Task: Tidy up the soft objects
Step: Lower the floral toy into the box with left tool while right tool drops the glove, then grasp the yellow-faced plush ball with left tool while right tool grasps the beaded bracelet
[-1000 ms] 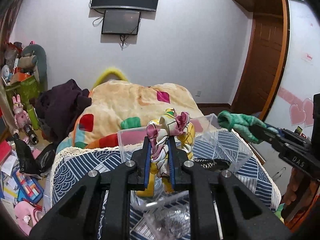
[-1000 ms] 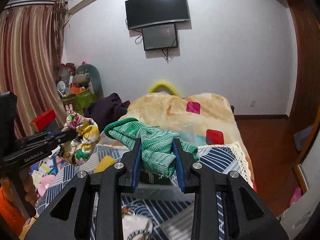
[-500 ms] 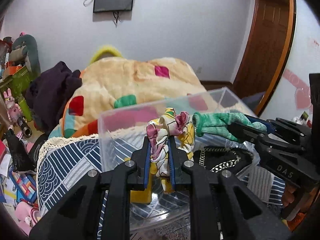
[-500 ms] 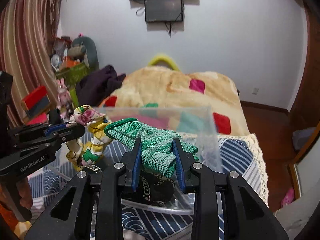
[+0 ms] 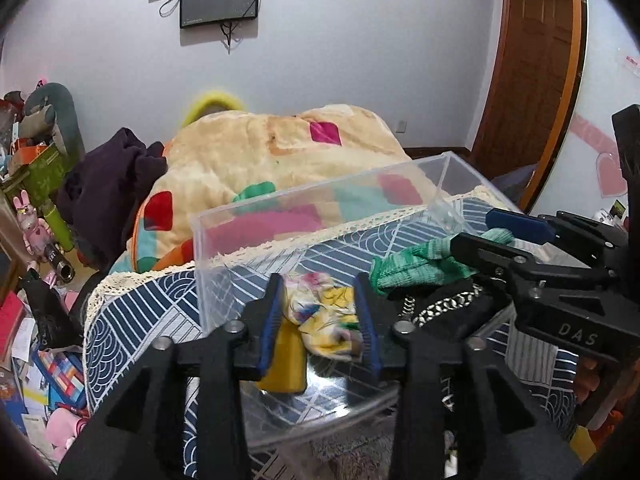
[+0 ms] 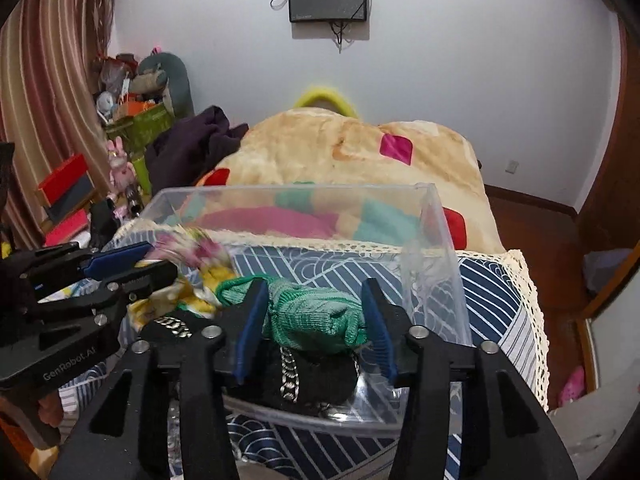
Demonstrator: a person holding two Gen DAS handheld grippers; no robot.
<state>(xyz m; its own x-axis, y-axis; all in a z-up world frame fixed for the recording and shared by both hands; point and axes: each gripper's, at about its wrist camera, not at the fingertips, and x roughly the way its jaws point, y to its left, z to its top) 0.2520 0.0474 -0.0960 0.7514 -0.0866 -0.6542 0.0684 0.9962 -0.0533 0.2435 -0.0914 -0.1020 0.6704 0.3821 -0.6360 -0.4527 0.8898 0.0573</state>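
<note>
opening jaws over clear bin (image 5: 320,208) on patterned bedcover (image 5: 132,312), probably releasing.

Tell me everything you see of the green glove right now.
The green glove is knit, soft and bunched into a lump inside the clear box. It lies on a black chain-trimmed item, between the opening jaws of the right gripper, beside the floral cloth.

A green knit glove (image 6: 316,316), a yellow floral cloth (image 5: 320,316), and a navy cover (image 5: 152,304) with white line patterns.
</note>
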